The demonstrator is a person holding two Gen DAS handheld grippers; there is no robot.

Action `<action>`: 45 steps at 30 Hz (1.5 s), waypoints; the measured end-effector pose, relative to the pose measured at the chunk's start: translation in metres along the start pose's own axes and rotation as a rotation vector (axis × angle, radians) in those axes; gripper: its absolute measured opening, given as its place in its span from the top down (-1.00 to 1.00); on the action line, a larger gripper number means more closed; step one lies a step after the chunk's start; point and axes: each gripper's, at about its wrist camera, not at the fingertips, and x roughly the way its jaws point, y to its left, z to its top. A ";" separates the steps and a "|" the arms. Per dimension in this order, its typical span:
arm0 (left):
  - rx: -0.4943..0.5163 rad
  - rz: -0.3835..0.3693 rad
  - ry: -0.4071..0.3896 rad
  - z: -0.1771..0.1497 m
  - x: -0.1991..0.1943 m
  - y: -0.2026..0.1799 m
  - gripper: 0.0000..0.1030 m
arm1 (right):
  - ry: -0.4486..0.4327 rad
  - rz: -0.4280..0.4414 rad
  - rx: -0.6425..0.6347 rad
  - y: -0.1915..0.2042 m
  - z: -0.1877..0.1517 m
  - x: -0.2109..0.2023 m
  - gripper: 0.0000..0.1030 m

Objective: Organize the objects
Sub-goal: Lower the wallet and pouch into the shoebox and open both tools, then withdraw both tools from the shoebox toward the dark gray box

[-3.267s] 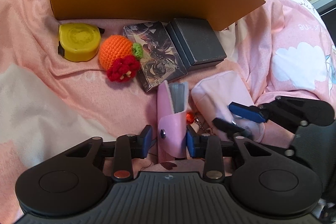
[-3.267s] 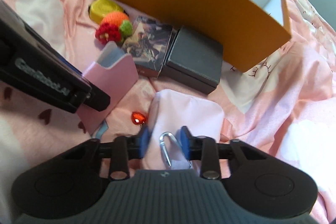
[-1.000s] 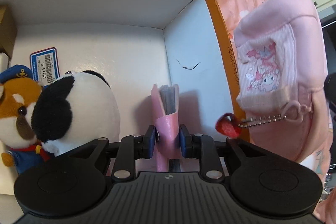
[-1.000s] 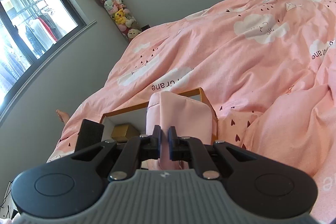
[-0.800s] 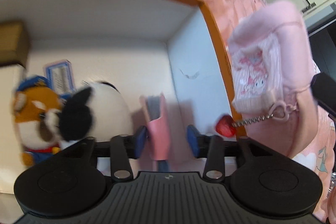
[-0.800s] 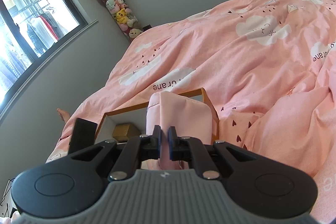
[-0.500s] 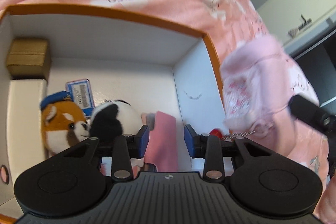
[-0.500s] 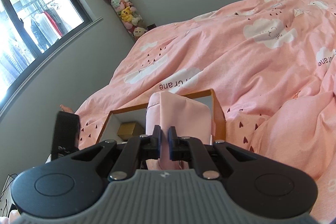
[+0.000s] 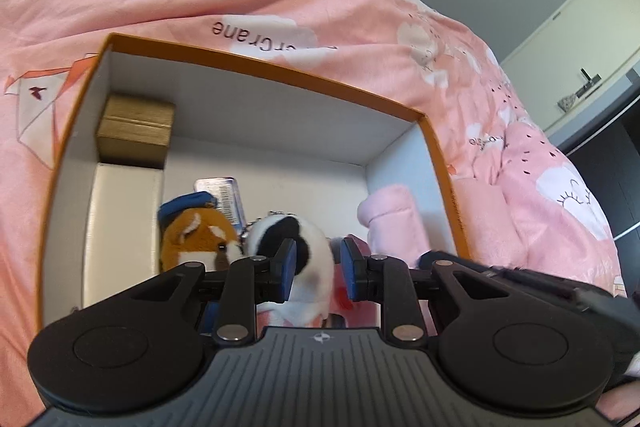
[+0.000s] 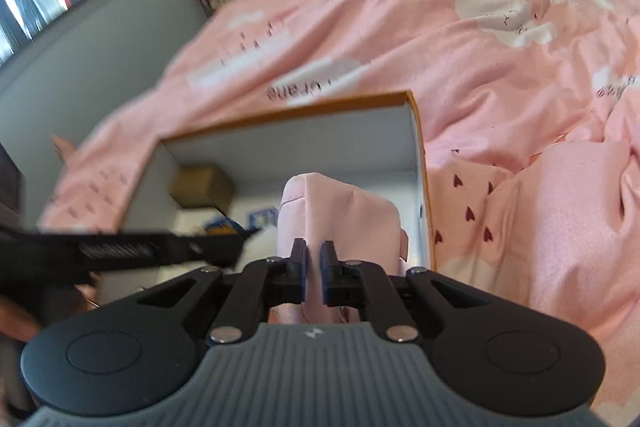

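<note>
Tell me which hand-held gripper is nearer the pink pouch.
Right. The right hand-held gripper is shut on the pink pouch, holding it in the orange box. The left hand-held gripper, jaws closing on nothing, hangs beside it.

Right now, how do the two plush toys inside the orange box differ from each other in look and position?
The brown plush is orange-brown and white and wears a blue cap; the black-and-white plush is panda-coloured and wears no cap. The brown plush sits nearer the box's left wall, beside a white box; the black-and-white plush sits to its right, nearer the pink pouch. A bead chain shows only at the black-and-white plush. Both are small, soft, and touch each other.
</note>
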 end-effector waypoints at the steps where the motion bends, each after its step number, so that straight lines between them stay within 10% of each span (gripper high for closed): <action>1: -0.005 -0.001 -0.001 0.001 0.002 0.000 0.46 | 0.007 -0.030 -0.024 0.005 -0.002 0.005 0.87; 21: -0.022 -0.091 0.011 -0.008 -0.006 0.009 0.35 | 0.244 -0.082 0.116 -0.015 -0.014 0.074 0.79; 26: -0.004 -0.088 -0.031 -0.013 -0.025 0.001 0.05 | 0.176 -0.034 0.096 -0.010 -0.013 0.051 0.37; 39: 0.096 -0.062 -0.116 -0.051 -0.086 -0.023 -0.22 | -0.155 0.027 -0.098 0.029 -0.038 -0.062 0.03; 45: 0.202 0.075 -0.179 -0.082 -0.091 -0.040 -0.43 | -0.255 0.016 -0.135 0.033 -0.064 -0.094 -0.14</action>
